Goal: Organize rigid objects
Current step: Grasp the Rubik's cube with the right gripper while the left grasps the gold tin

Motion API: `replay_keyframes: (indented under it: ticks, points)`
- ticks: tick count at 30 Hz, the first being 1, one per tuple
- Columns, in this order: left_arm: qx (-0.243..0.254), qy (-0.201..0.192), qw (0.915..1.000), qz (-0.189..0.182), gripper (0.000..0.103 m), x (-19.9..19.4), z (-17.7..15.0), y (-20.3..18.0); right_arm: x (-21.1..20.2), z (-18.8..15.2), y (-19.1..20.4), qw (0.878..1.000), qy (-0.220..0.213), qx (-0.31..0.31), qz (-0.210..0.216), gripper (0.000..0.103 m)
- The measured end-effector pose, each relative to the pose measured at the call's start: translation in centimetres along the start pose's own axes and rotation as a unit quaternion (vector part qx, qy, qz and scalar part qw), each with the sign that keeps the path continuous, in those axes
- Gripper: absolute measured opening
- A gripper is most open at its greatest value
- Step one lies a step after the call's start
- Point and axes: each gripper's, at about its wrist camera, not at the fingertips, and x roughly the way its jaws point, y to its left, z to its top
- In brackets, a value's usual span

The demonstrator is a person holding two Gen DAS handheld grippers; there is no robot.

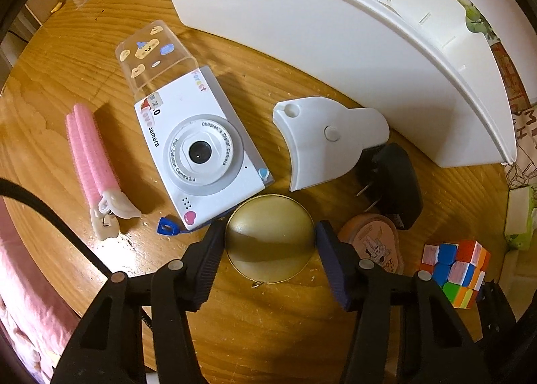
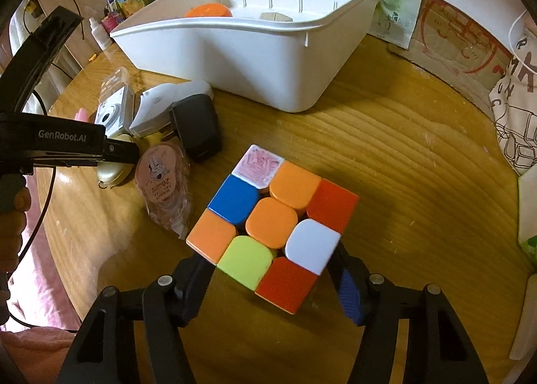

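Note:
A round gold case [image 1: 270, 216] lies on the wooden table [image 1: 235, 333], and my left gripper [image 1: 267, 239] is shut on it with a pad against each side. The right wrist view also shows this gripper [image 2: 117, 149], low over the gold case [image 2: 112, 172]. My right gripper [image 2: 272, 270] is shut on a scrambled colour cube [image 2: 272, 219], one finger on each side below its top face. The same cube [image 1: 453, 270] shows at the right edge of the left wrist view. A white bin [image 2: 235, 58] stands behind, holding an orange object [image 2: 208, 11].
Around the gold case lie a white children's camera [image 1: 201, 152], a clear stickered case [image 1: 151, 55], a pink hair clip [image 1: 90, 155], a white plastic piece [image 1: 319, 139], a black plug adapter [image 1: 392, 182] and a pink packaged tape [image 2: 164, 182]. Cardboard and a printed bag line the far right.

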Motion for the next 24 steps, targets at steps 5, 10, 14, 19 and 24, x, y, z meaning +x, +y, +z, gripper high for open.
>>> replay_keyframes:
  ticks: [5, 10, 14, 19, 24]
  points:
    - [0.008, 0.003, 1.0000, -0.002, 0.059, -0.5, -1.5, 0.7, -0.2, -0.5, 0.3, 1.000, 0.006, 0.002, -0.004, 0.065]
    - [0.021, 0.006, 0.9998, -0.004, 0.059, -0.6, -2.6, 1.0, -0.5, -1.3, 0.8, 1.000, 0.011, 0.010, -0.009, 0.065]
    - [0.034, 0.008, 0.9993, -0.008, 0.059, -0.8, -3.7, 1.2, -0.9, -2.3, 1.6, 1.000, 0.014, 0.015, -0.015, 0.065]
    - [0.049, 0.017, 0.9985, -0.017, 0.059, -0.8, -5.1, 1.8, -1.5, -3.5, 2.5, 0.999, 0.015, 0.025, -0.025, 0.065]
    - [0.067, 0.025, 0.9972, -0.020, 0.059, -1.2, -6.5, 2.7, -2.2, -4.5, 3.5, 0.998, 0.011, 0.042, -0.037, 0.064]
